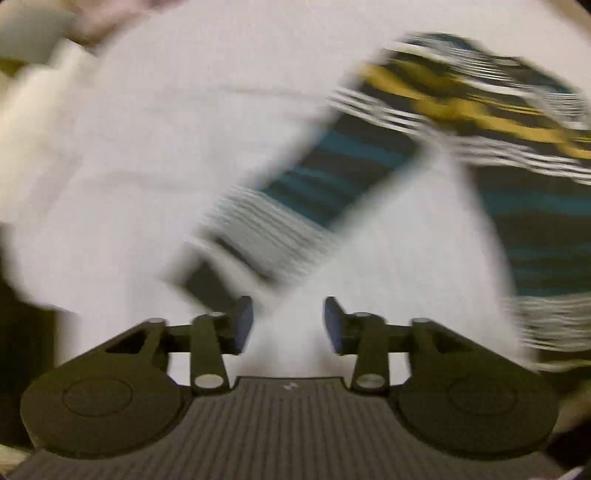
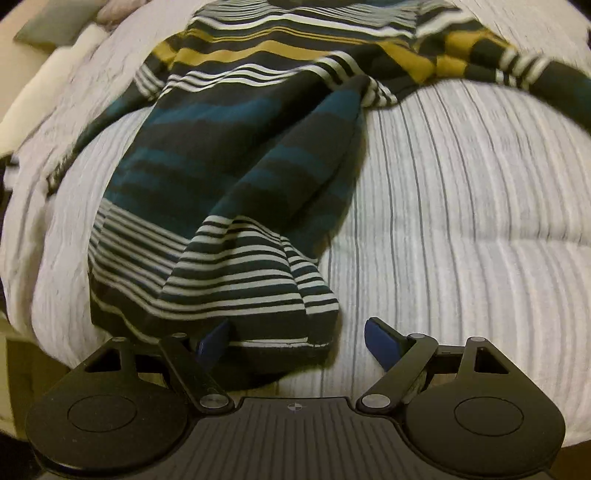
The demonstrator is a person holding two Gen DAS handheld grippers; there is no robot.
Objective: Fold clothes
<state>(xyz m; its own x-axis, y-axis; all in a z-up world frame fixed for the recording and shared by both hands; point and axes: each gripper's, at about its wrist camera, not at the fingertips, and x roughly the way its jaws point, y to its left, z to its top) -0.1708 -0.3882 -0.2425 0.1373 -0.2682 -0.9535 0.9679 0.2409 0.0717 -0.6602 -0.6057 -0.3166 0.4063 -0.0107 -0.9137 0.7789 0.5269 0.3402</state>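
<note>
A striped garment [image 2: 236, 155] with black, teal, mustard and white bands lies rumpled on a light striped bedcover [image 2: 461, 221]. Its hem end reaches my right gripper [image 2: 297, 343], which is open, with the hem corner lying between the blue pads and over the left pad [image 2: 212, 343]. In the blurred left wrist view the same garment [image 1: 369, 155] lies ahead and to the right. My left gripper [image 1: 288, 325] is open and empty over the white bedcover [image 1: 147, 147], just short of the garment's sleeve end.
Pillows [image 2: 55, 26] lie at the bed's far left corner. The bed's left edge [image 2: 14, 325] drops to a dark floor. The bedcover extends bare to the right of the garment.
</note>
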